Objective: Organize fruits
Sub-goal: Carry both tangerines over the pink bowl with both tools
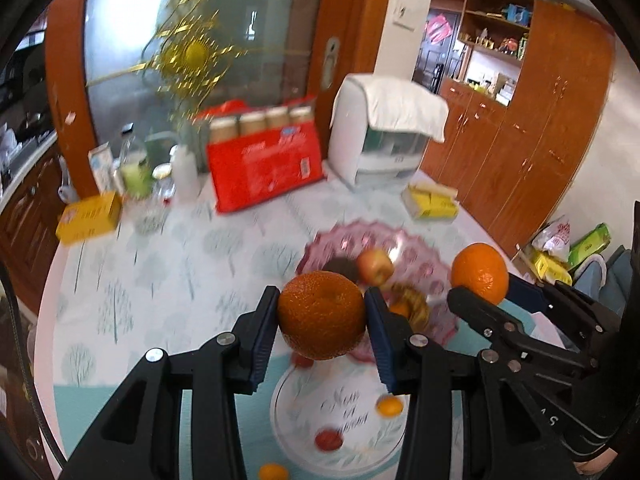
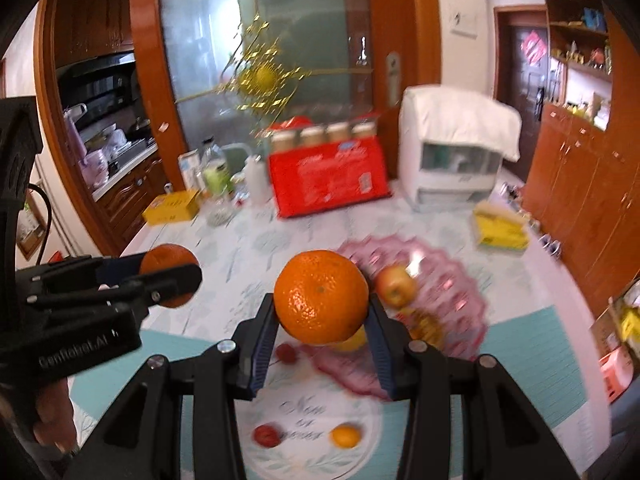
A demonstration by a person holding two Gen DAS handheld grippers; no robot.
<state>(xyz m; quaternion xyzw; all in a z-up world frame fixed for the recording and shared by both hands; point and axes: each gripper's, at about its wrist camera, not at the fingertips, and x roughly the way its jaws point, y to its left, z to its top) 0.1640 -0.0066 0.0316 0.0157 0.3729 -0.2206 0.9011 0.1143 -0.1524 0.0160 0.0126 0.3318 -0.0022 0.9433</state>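
Note:
My left gripper (image 1: pixel 322 320) is shut on a large orange (image 1: pixel 321 315) and holds it above the table. My right gripper (image 2: pixel 321 316) is shut on a second orange (image 2: pixel 321 298), also in the air; it shows in the left wrist view (image 1: pixel 480 272) at the right. A pink scalloped fruit plate (image 1: pixel 416 248) beyond both grippers holds an apple (image 1: pixel 375 266), a dark fruit (image 1: pixel 341 269) and yellow-brown fruit (image 1: pixel 412 304). Below, a small orange fruit (image 1: pixel 389 406) and small red fruits (image 1: pixel 328 439) lie on the tablecloth.
At the back of the table stand a red carton with jars (image 1: pixel 266 162), a white appliance under a cloth (image 1: pixel 384 132), bottles (image 1: pixel 136 164) and yellow boxes (image 1: pixel 90 216) (image 1: pixel 434 202). Wooden cabinets (image 1: pixel 540 128) stand at the right.

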